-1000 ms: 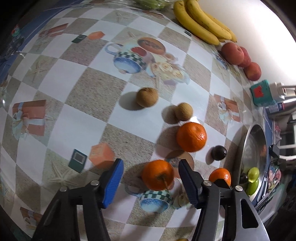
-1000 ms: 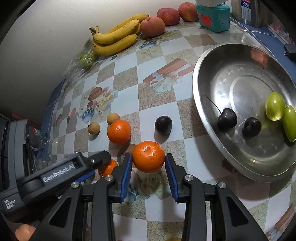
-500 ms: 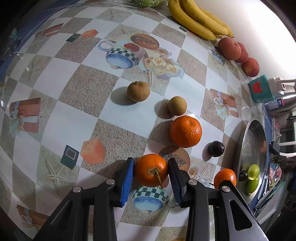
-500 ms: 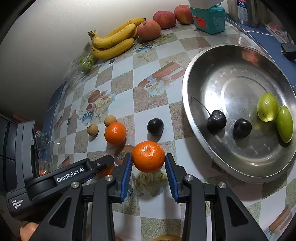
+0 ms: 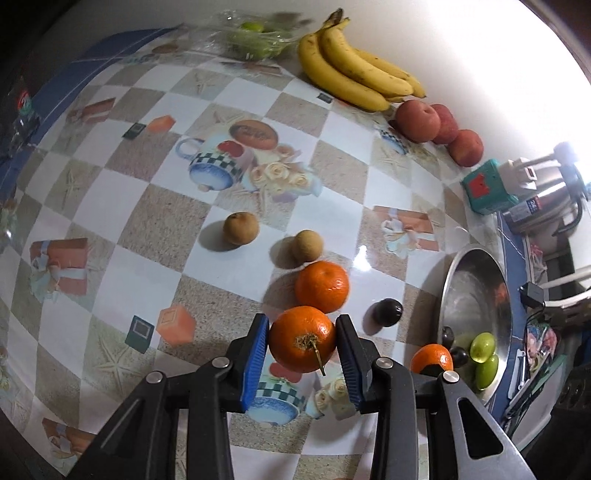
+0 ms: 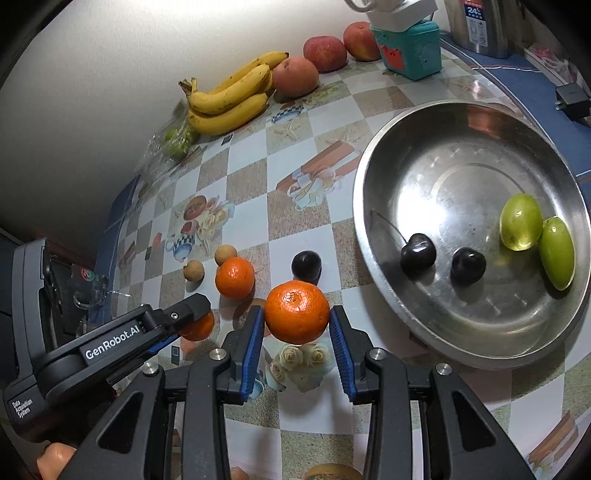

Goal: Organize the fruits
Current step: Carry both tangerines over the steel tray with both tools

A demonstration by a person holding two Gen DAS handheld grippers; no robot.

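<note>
My left gripper (image 5: 301, 341) is shut on an orange (image 5: 302, 338) and holds it above the tablecloth. My right gripper (image 6: 296, 314) is shut on a second orange (image 6: 296, 311), lifted to the left of the steel bowl (image 6: 388, 173); this orange also shows in the left wrist view (image 5: 431, 358). A third orange (image 5: 322, 286) lies on the table with two brown longans (image 5: 241, 228) (image 5: 307, 245) and a dark plum (image 5: 386, 312). The bowl holds two dark cherries (image 6: 417, 253) and two green fruits (image 6: 521, 222).
Bananas (image 6: 229, 98), red apples (image 6: 325, 53) and bagged green fruit (image 6: 177, 140) line the wall. A teal box (image 6: 408, 55) and a kettle (image 6: 476, 26) stand at the back right. The left gripper's arm (image 6: 110, 347) sits left of my right gripper.
My left gripper closed on its orange and lifted it off the table. My right gripper kept its orange and rose slightly.
</note>
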